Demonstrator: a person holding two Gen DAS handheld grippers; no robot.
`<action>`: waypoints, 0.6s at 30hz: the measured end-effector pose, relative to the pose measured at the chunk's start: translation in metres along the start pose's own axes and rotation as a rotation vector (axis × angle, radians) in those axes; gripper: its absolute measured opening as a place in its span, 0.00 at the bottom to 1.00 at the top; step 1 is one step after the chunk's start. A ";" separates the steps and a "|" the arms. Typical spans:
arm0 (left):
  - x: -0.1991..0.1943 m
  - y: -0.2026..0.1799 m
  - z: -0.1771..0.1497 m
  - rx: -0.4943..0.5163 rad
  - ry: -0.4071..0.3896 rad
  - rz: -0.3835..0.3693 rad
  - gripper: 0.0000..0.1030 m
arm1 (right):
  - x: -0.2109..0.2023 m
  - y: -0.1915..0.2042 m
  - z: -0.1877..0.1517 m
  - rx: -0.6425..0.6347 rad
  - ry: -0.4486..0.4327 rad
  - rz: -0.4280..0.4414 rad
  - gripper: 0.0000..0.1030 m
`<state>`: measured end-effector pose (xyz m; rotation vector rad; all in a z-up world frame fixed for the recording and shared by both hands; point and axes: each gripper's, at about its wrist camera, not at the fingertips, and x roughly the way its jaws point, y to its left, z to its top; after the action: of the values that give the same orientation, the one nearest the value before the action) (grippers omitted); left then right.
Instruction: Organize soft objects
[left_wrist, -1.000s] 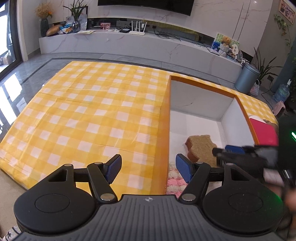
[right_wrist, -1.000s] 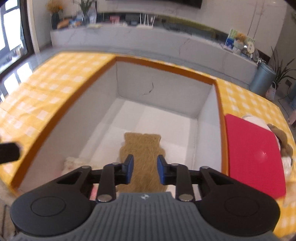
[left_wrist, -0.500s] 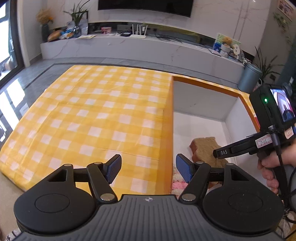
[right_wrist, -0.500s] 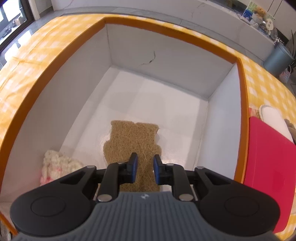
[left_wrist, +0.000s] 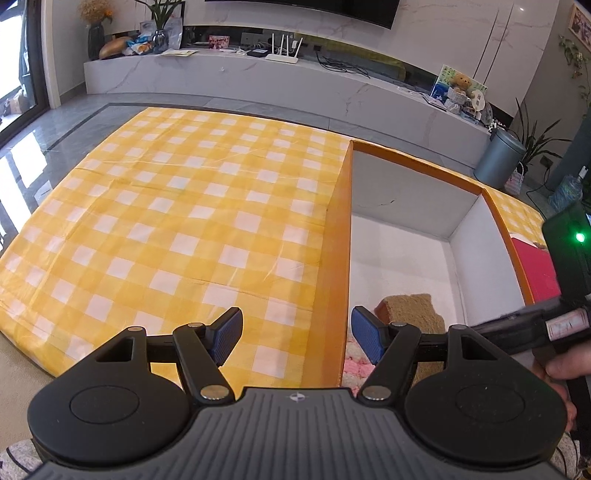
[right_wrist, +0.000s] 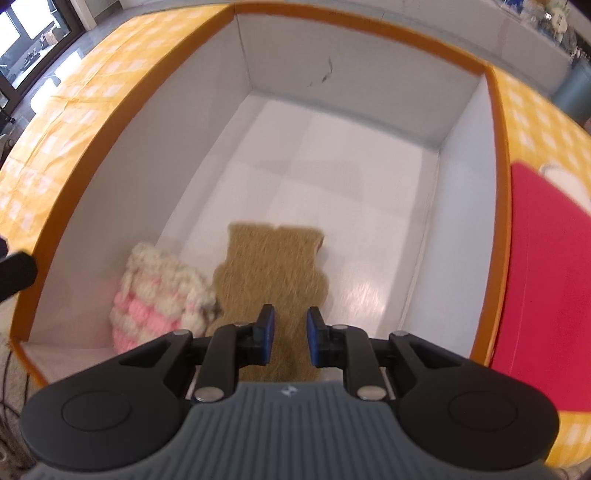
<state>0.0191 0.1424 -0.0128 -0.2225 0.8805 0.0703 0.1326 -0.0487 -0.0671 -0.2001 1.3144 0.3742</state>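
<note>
Writing: none readable.
Box (right_wrist: 461, 206): holds brown plush (right_wrist: 273, 266), pink-white knit (right_wrist: 159, 295).
Left gripper (left_wrist: 295, 332): wide apart, empty.
Right gripper (right_wrist: 290, 332): slightly parted, empty.

Count of items in view: one orange-rimmed white box (right_wrist: 491, 122). Inside it, two soft objects: one brown toast-shaped plush (right_wrist: 273, 273) and one pink-and-white knitted piece (right_wrist: 159, 295), lying to its left and touching it. One red board (right_wrist: 546, 280) right of the box. One checked yellow cloth (left_wrist: 166, 221).
</note>
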 end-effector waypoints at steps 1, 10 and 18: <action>0.000 0.000 0.000 -0.002 0.001 -0.002 0.77 | -0.001 0.001 -0.002 -0.013 -0.003 -0.003 0.17; 0.003 -0.003 -0.001 0.009 0.012 0.023 0.77 | 0.000 0.025 -0.004 -0.104 -0.031 0.007 0.11; 0.003 -0.003 0.000 0.006 0.018 0.028 0.77 | 0.010 0.034 0.012 -0.205 0.047 0.002 0.11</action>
<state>0.0214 0.1390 -0.0149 -0.2058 0.9022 0.0921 0.1324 -0.0112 -0.0715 -0.3811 1.3221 0.5087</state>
